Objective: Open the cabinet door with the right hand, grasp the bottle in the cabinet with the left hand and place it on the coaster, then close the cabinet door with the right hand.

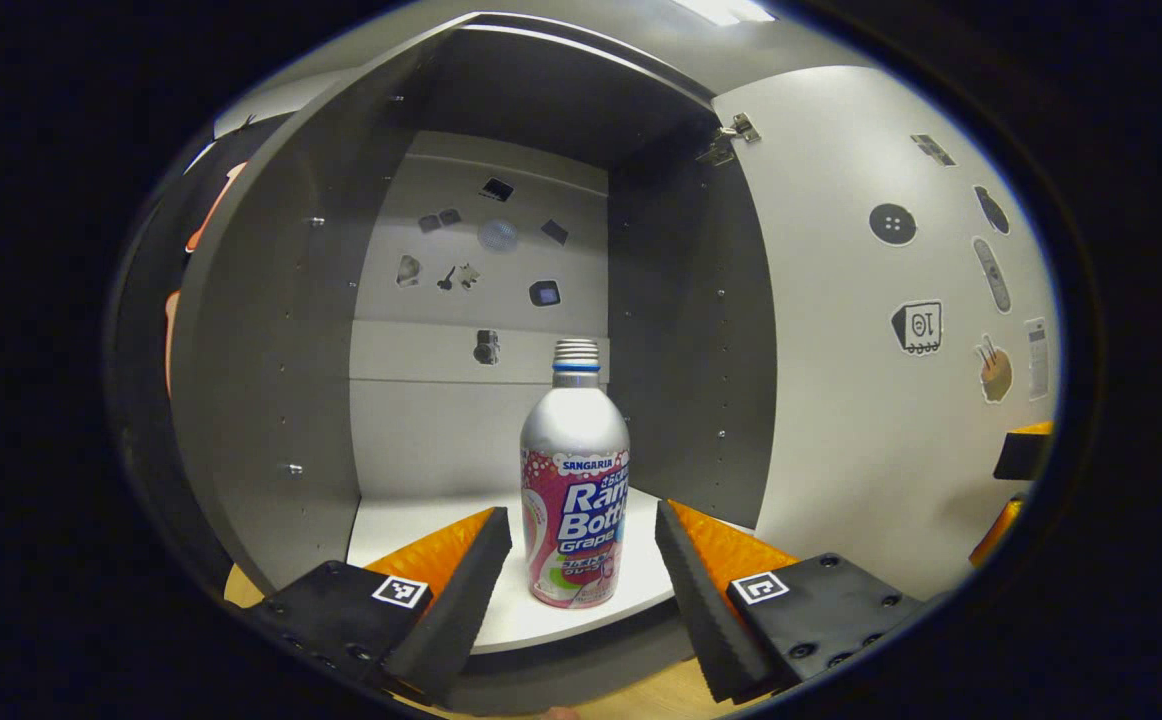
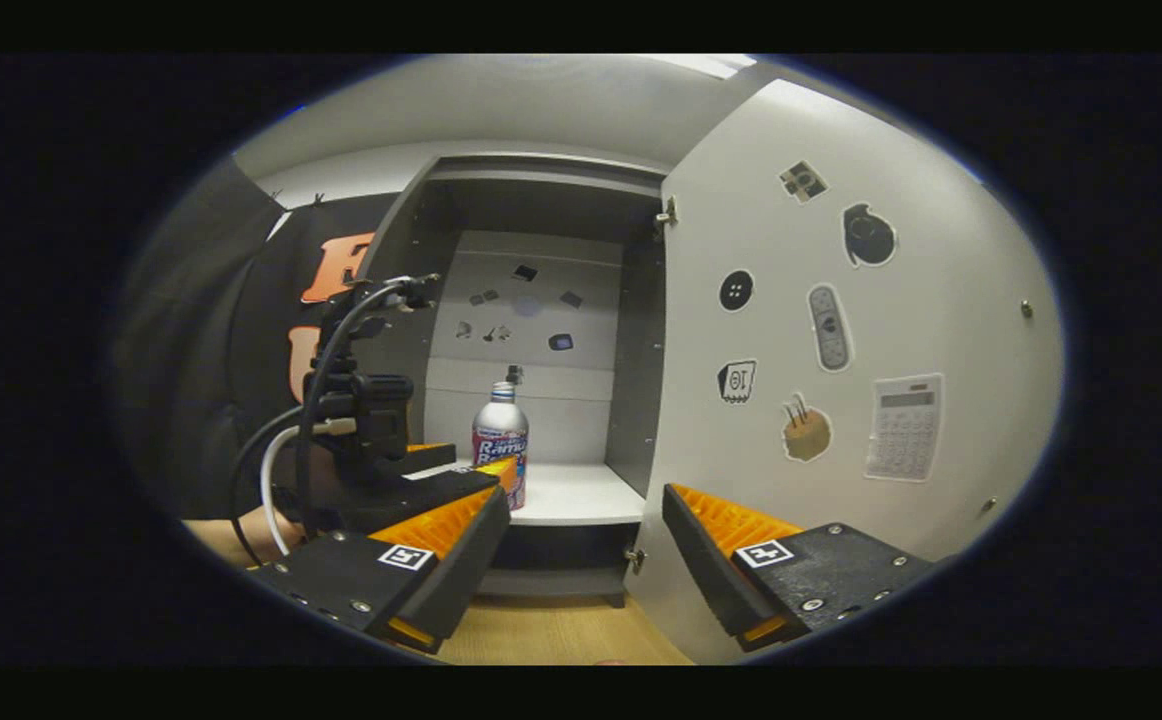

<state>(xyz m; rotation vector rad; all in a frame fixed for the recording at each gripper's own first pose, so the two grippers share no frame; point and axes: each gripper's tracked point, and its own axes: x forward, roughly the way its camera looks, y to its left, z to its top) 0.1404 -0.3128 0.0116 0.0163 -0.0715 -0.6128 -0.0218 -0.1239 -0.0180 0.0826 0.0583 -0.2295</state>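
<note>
Grey cabinet (image 1: 271,330) open, bottle (image 1: 575,480) upright on white shelf (image 1: 411,530) (both tongs apart), wooden table (image 2: 561,630) below

Left claw (image 1: 581,590) fingers spread wide, level, pointing forward, right claw (image 2: 583,560) likewise spread, holding nothing

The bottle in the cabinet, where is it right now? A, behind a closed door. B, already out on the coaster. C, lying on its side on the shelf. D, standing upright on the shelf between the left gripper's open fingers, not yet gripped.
D: the bottle stands upright on the shelf, the left gripper fingers apart on either side, the cabinet door swung open.
</note>
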